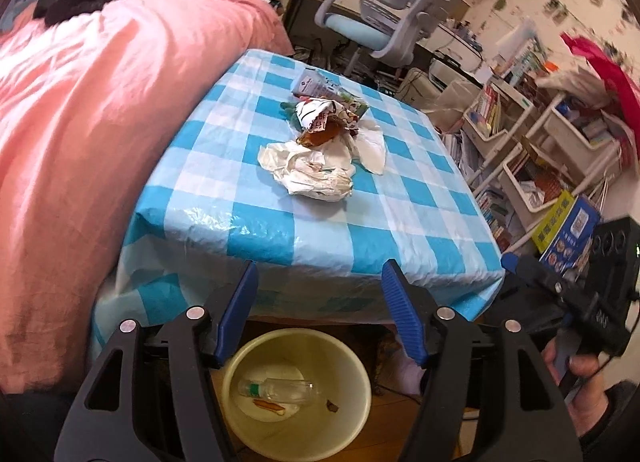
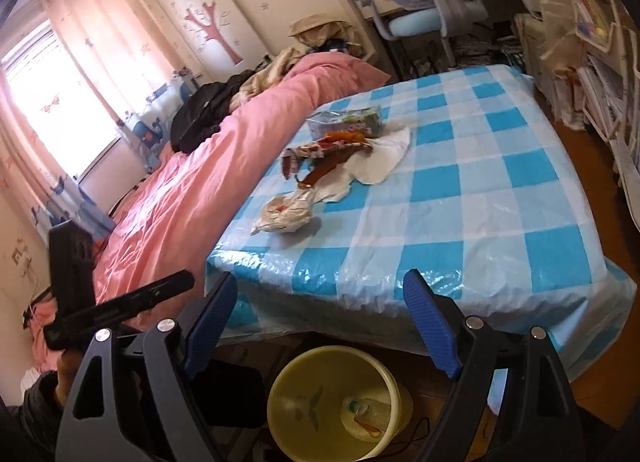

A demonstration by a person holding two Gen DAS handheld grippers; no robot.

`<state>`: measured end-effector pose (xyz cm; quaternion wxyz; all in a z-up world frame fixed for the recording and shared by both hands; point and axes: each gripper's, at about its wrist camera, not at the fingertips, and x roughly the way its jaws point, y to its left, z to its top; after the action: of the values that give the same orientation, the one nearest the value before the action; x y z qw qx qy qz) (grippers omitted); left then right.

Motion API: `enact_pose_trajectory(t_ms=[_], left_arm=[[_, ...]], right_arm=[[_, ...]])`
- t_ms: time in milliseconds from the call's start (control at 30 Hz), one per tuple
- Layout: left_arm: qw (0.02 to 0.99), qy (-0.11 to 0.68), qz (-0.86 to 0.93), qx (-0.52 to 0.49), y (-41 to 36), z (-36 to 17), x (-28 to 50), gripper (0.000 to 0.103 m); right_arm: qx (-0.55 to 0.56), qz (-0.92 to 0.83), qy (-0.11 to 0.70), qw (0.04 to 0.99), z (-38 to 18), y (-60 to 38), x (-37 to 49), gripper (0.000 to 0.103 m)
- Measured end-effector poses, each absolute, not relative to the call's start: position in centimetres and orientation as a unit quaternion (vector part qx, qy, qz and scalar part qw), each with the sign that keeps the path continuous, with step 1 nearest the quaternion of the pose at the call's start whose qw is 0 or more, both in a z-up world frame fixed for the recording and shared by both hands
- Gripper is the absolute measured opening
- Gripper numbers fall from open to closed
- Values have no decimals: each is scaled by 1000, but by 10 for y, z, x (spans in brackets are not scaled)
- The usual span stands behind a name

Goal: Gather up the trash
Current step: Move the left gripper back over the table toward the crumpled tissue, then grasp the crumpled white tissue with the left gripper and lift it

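A pile of trash lies mid-table on the blue-checked cloth (image 1: 400, 221): crumpled white paper (image 1: 308, 169), printed wrappers (image 1: 324, 109) and a flat tissue (image 1: 372, 145). From the right wrist the same crumpled paper (image 2: 286, 213), wrappers (image 2: 344, 121) and tissue (image 2: 384, 157) show. My left gripper (image 1: 320, 264) hangs open and bare before the table's near edge, above a yellow bin (image 1: 348, 366) that holds a clear bottle (image 1: 280, 388). My right gripper (image 2: 320, 274) is open too, wider, beside the left one over the bin (image 2: 296, 382). Neither touches the trash.
A pink-covered bed (image 1: 80, 121) presses against the table's left side. A grey and blue desk chair (image 1: 384, 21) stands beyond the table. White racks packed with books (image 1: 520, 141) line the right. A hand (image 1: 580, 374) grips the right tool.
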<state>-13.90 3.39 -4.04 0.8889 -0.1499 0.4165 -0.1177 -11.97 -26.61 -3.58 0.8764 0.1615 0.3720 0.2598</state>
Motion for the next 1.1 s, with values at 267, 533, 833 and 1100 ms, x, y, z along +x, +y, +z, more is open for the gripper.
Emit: enact_pose_trajectory(t_ms=[267, 533, 833, 1100], left_arm=[[890, 417, -119, -142, 17, -40, -126, 62], [887, 436, -97, -118, 21, -43, -83, 62], [857, 474, -105, -172, 18, -70, -29, 61], [837, 486, -57, -246, 30, -94, 2, 61]], right_arm=[[144, 281, 371, 873, -30, -269, -115, 81], [77, 285, 395, 870, -34, -250, -78, 81], [32, 311, 394, 865, -29, -223, -39, 81], [35, 317, 406, 856, -39, -218, -25, 81]])
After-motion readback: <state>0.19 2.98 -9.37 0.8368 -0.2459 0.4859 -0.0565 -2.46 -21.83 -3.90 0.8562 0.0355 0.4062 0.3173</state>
